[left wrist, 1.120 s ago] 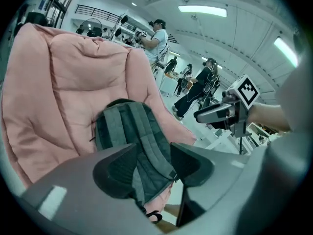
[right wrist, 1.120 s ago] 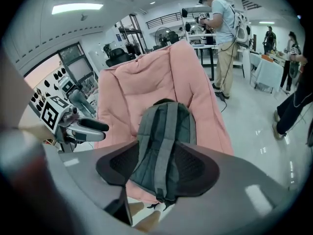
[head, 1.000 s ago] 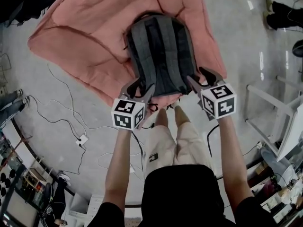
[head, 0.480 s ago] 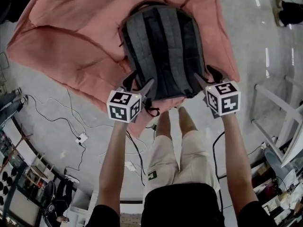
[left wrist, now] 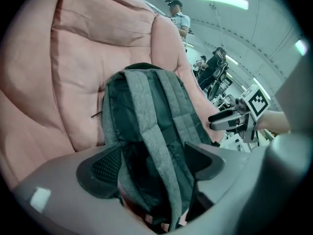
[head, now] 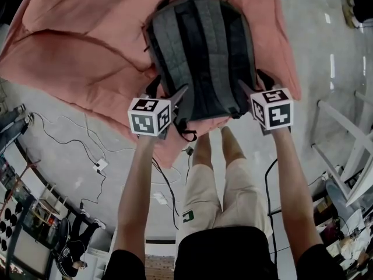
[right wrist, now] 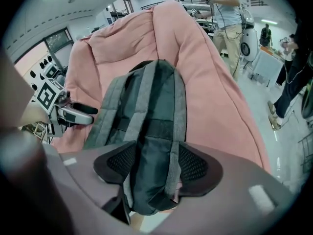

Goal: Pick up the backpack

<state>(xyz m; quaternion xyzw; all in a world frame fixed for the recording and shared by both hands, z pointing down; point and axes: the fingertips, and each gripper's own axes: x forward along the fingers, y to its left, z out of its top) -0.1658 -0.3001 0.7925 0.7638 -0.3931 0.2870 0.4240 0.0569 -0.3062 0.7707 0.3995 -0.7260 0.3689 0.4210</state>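
Now the left hand-held gripper (head: 169,92) and right hand-held gripper (head: 252,81), jaws just opened, straddle the backpack (head: 201,51) on a beanbag (head: 87,57).

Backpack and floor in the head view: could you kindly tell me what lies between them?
A pink beanbag lies between them: the head view shows the grey backpack resting on it, with the beanbag spread over the floor.

the left gripper (left wrist: 154,163) has just been opening its jaws; they stand apart, straddling the grey backpack (left wrist: 146,106) on a pink beanbag (left wrist: 83,67).
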